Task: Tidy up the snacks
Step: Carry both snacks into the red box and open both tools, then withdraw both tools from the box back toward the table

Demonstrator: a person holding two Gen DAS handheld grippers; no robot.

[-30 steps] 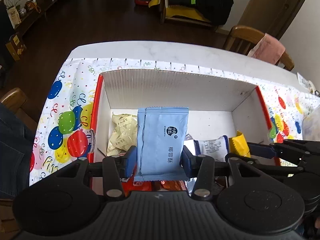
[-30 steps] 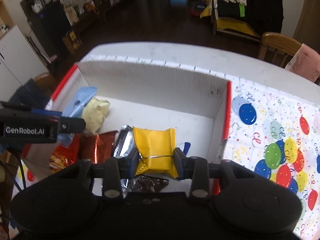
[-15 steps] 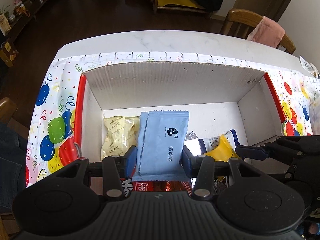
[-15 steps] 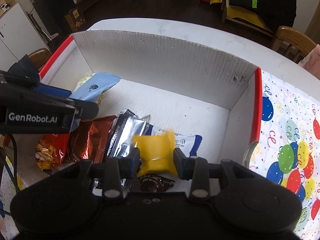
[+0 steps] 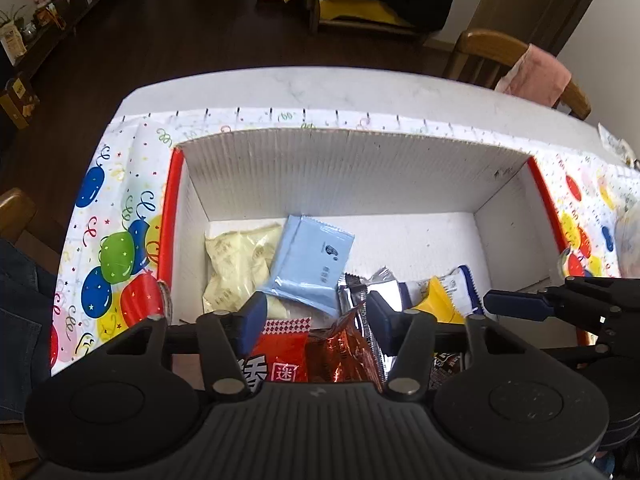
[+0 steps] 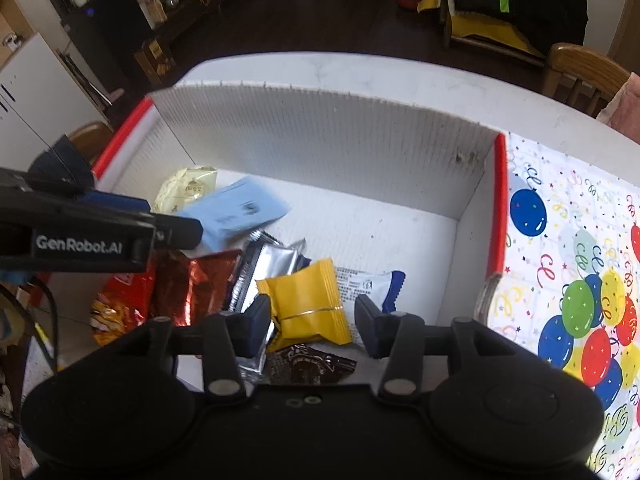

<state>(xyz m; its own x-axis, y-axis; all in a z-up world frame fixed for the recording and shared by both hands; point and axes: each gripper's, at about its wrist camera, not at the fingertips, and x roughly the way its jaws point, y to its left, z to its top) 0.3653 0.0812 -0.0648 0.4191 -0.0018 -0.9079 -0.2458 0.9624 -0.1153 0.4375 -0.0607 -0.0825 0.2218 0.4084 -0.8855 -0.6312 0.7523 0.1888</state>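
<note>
A white corrugated box with red edges (image 5: 352, 164) (image 6: 320, 140) holds several snack packs. My left gripper (image 5: 316, 316) hangs over its left part, jaws opening, pads free. The light blue packet (image 5: 312, 264) (image 6: 236, 212) lies loose beyond them, leaning on a pale yellow pack (image 5: 236, 256). My right gripper (image 6: 308, 320) is over the right part, jaws opening too. The yellow packet (image 6: 308, 300) (image 5: 438, 300) sits between its pads without touching them, resting on a silver pack (image 6: 268, 264) and a white-and-blue pack (image 6: 368, 284).
A red-orange foil bag (image 5: 316, 352) (image 6: 176, 284) and a dark brown wrapper (image 6: 308, 364) lie at the box's near side. A balloon-print cloth (image 5: 116, 248) (image 6: 580, 280) covers the white table (image 5: 320, 88). Wooden chairs (image 5: 496, 52) stand behind it.
Both grippers let go: the blue packet dropped and tilted onto the pale yellow pack, and the yellow packet fell out of the right pads onto the packs in the box.
</note>
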